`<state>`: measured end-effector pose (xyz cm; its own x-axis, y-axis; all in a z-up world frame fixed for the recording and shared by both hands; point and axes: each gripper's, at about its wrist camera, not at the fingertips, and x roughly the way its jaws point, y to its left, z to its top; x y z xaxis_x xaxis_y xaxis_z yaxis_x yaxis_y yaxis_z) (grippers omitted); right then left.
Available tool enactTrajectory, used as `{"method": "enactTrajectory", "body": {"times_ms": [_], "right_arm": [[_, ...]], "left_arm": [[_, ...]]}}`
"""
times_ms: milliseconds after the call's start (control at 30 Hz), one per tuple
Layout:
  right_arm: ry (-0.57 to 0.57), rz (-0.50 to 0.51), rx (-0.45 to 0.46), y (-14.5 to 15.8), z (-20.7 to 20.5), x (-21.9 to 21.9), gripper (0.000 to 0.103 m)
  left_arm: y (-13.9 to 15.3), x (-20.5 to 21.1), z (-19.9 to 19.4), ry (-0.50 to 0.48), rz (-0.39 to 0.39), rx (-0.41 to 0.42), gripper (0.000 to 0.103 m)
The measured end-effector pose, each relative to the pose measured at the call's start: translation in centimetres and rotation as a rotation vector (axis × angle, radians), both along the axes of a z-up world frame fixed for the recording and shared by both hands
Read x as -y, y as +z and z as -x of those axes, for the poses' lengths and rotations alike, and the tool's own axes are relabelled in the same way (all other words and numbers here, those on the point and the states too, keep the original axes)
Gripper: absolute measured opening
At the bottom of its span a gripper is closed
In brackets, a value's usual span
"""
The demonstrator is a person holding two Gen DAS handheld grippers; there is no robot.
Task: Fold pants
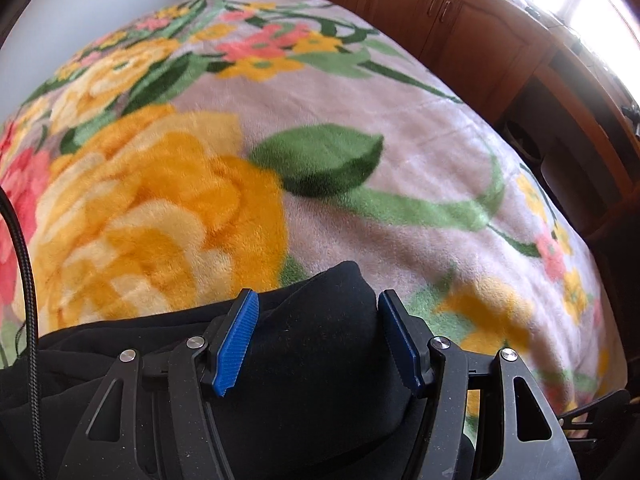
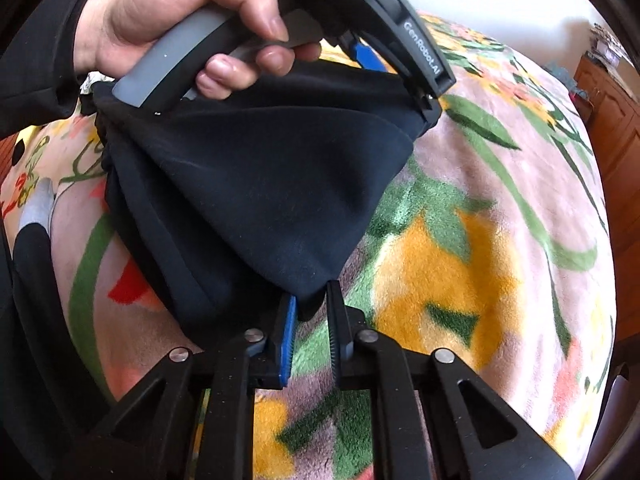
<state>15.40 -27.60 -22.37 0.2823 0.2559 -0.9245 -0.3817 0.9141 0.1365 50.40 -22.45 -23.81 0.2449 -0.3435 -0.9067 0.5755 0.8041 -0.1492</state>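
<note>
The black pants (image 2: 256, 184) hang stretched in the air above a floral blanket. My right gripper (image 2: 314, 300) is shut on one corner of the fabric. In the right wrist view, a hand holds my left gripper (image 2: 384, 60) at the top, over the other end of the cloth. In the left wrist view the pants (image 1: 320, 344) lie bunched between my left gripper's (image 1: 318, 316) blue pads (image 1: 236, 344). The jaws stand wide apart around the fabric, not pinching it.
The floral blanket (image 1: 360, 120) covers a bed and fills both views. Wooden cabinets (image 1: 460, 12) run along the bed's far right side. A black cable (image 1: 24, 280) hangs at the left edge.
</note>
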Motion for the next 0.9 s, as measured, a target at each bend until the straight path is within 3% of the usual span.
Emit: {"method": "enactTrajectory", "body": {"times_ms": [67,133,233,333,567,700,900], "right_arm": [[0.001,0.004,-0.005,-0.2,-0.3,-0.3,0.014],[0.009,0.006,0.007,0.0,-0.3,-0.4,0.011],[0.009,-0.017,0.016,0.6,-0.2,0.1,0.008],[0.013,-0.052,0.005,1.7,-0.3,0.8,0.008],[0.128,-0.021,-0.019,3.8,0.8,0.5,0.007],[0.171,-0.016,-0.008,5.0,1.7,-0.6,0.007],[0.131,-0.026,-0.048,4.7,1.0,-0.1,0.007]], "left_arm": [[-0.6,0.4,-0.5,-0.006,-0.021,-0.019,0.064],[-1.0,1.0,-0.5,-0.024,-0.055,-0.023,0.041],[-1.3,2.1,-0.3,-0.056,-0.103,0.005,0.024],[-1.1,2.6,-0.1,-0.047,-0.132,0.056,0.021],[1.1,2.0,-0.6,0.016,-0.111,0.124,0.019],[1.9,1.9,-0.4,0.005,-0.128,0.164,0.019],[1.3,1.7,-0.8,0.04,-0.073,0.092,0.025]]}}
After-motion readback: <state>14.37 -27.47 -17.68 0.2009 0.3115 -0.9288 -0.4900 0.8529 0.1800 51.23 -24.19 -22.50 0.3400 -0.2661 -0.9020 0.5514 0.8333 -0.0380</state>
